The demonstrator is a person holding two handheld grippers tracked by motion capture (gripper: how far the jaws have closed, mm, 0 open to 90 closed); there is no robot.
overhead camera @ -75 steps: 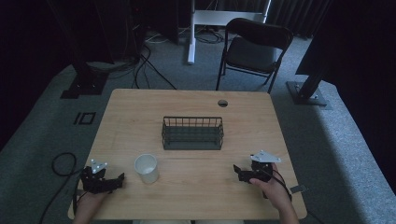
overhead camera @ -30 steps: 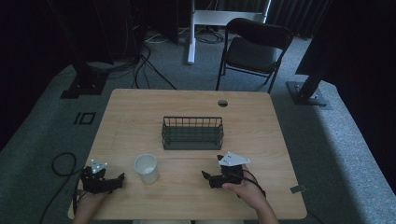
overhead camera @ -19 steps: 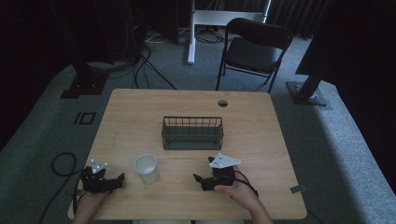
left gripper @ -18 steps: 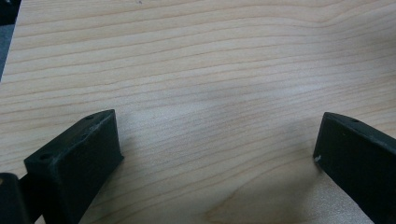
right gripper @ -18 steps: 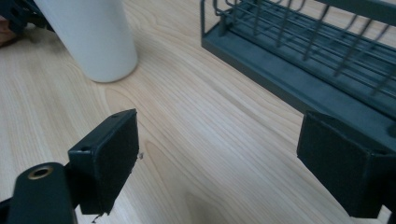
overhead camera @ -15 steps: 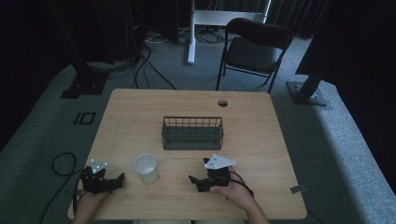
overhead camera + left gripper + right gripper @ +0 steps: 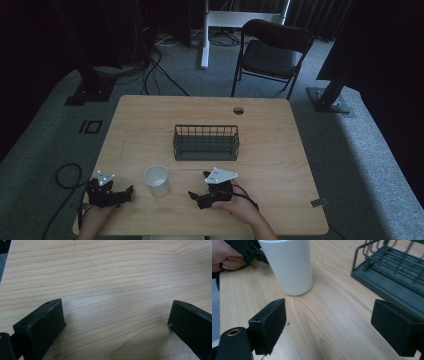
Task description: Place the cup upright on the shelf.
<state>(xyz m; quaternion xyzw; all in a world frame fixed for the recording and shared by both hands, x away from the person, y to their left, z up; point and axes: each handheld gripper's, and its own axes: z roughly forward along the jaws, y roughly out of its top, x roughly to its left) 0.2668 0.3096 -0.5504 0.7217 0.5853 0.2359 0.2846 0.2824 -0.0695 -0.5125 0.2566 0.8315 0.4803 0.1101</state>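
A: Cup (image 7: 157,180) count: one, white, upright on the wooden table (image 7: 280,135), near the front edge between the two grippers. One dark wire basket (image 7: 206,142) stands mid-table, apart from the cup and behind it. One folding chair (image 7: 272,52) stands beyond the far edge.

B: View differences?

A: Right gripper view gives the cup's wall close, just ahead of the left-hand jaw, not touching it, and the basket's corner at the right. It also shows the person's other hand (image 7: 225,255) behind the cup. Left gripper view has bare wood grain between its jaws.

B: Poses and jaw states?

A: Left gripper (image 7: 122,194) lies low at the front left corner, jaws spread wide, nothing between them. Right gripper (image 7: 196,197) sits right of the cup, pointed toward it, jaws spread, empty.
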